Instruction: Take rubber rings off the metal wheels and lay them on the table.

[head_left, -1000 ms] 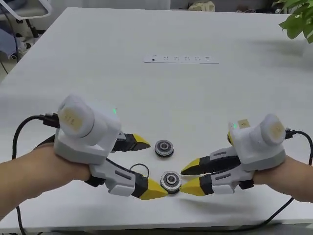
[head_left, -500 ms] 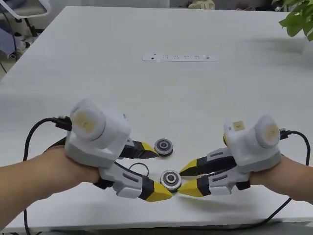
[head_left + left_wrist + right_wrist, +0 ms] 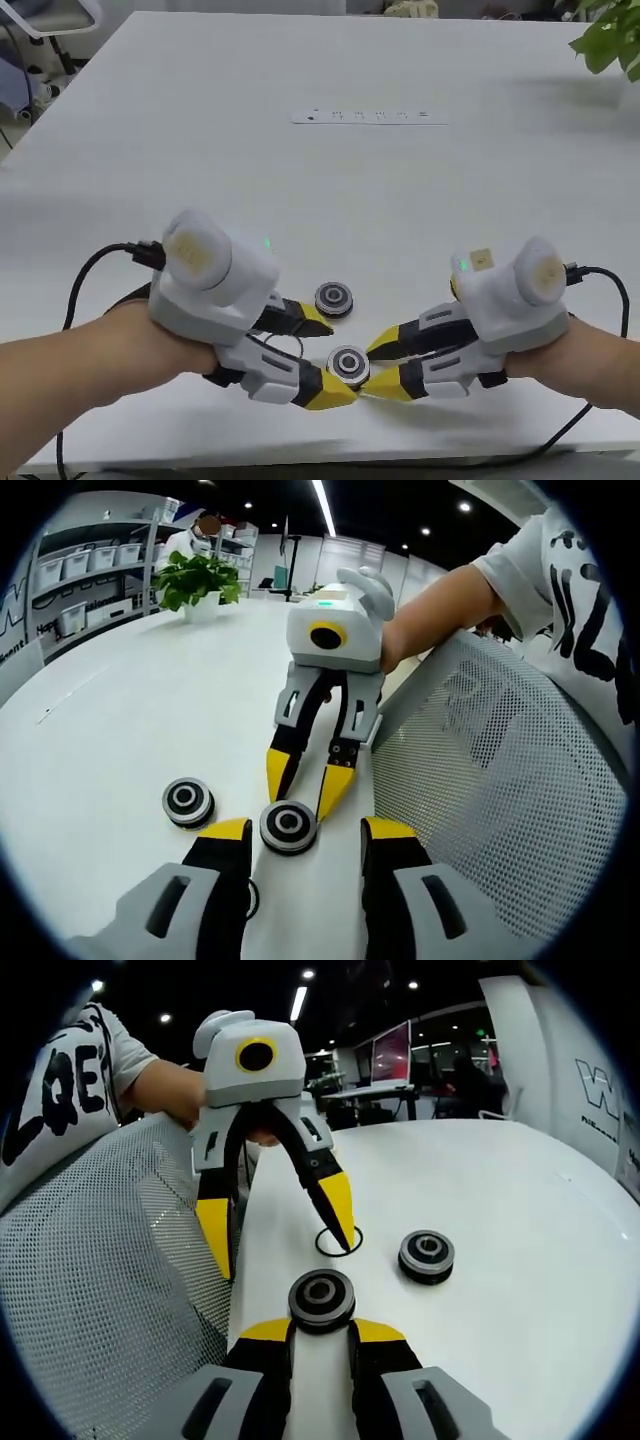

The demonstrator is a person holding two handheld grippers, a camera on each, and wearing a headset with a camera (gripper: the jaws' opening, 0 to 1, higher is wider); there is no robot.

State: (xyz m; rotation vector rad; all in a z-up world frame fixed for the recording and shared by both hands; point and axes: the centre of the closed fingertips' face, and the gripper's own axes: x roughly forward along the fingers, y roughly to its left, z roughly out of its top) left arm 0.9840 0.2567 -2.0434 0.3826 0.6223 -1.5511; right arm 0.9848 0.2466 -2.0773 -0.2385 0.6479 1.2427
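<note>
Two metal wheels with black rubber rims lie flat near the table's front edge. The near wheel (image 3: 348, 364) (image 3: 288, 826) (image 3: 321, 1298) sits between both grippers. My left gripper (image 3: 333, 356) (image 3: 307, 832) is open wide, its yellow tips flanking this wheel without touching it. My right gripper (image 3: 372, 368) (image 3: 321, 1332) faces it from the other side, jaws a narrow gap apart, tips at the wheel's rim. The far wheel (image 3: 333, 298) (image 3: 188, 802) (image 3: 426, 1254) lies free. A loose black rubber ring (image 3: 284, 346) (image 3: 339, 1241) lies on the table under the left gripper's jaw.
A white strip with small markings (image 3: 368, 117) lies mid-table. Green plant leaves (image 3: 605, 35) hang over the far right corner. Black cables trail from both grippers over the front edge. A mesh chair back (image 3: 500, 780) stands close behind that front edge.
My left gripper has moved right, bringing its open tips around the near wheel. The right gripper and both wheels have stayed put.
</note>
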